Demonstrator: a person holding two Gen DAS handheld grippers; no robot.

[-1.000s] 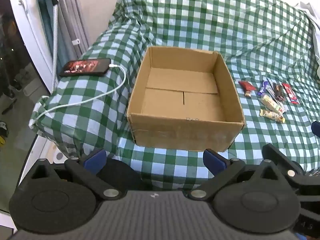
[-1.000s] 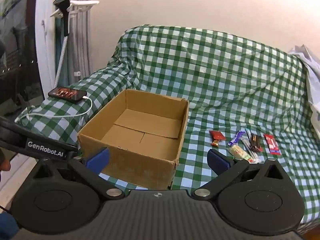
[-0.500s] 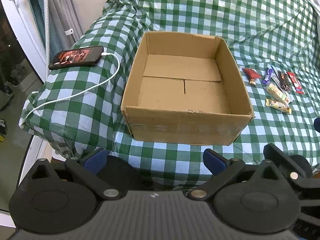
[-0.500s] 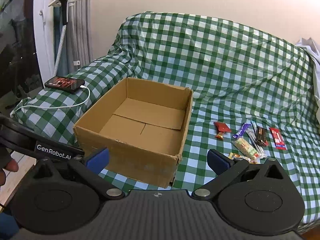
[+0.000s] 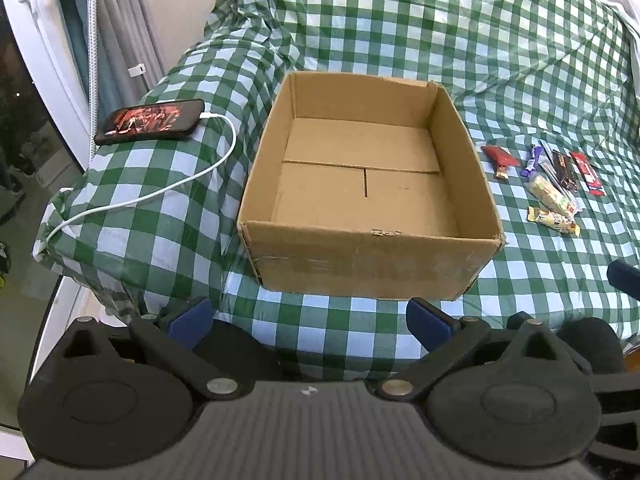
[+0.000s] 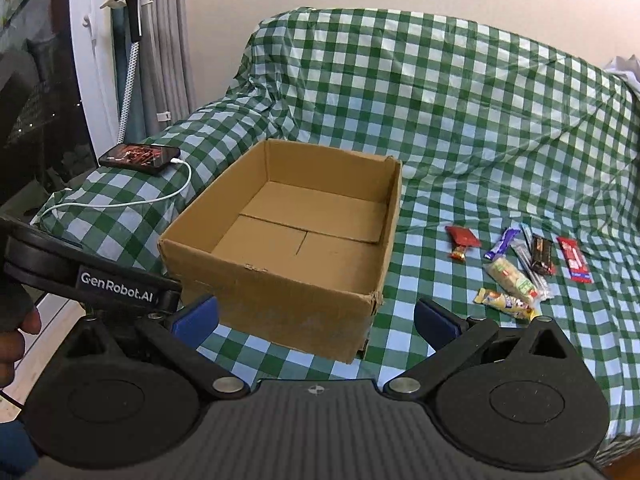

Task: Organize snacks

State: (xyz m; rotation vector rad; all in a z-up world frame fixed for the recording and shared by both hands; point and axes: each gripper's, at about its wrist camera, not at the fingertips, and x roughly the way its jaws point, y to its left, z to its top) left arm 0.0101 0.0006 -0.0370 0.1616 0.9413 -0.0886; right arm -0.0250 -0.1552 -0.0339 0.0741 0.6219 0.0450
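Left gripper spread wide and carrying nothing, poised in front of the near wall of the cardboard box in the left wrist view. Box open-topped, bare inside, only the folded bottom flaps on show; resting on the green checked cover. Snacks laid out in a loose cluster on the cover to the right of the box, apart from it: a red wrapper nearest the box, a purple bar, a dark bar, a red bar farthest right, two pale yellow packets nearer the camera. Phone on its white cable on the left armrest, well clear of the work. Over to the right wrist view: right gripper likewise released and unloaded, hovering near the box's near right corner, with the snack cluster just beyond its right finger. Same bare box floor, same wrappers untouched on the cover, none inside and none against the box wall. At the left edge, part of a hand beside the other gripper's body. By this evidence, nothing organized yet: the whole job ahead, every snack to be picked up and put into the box, most likely starting with a reach from the right side, closest to the cluster.
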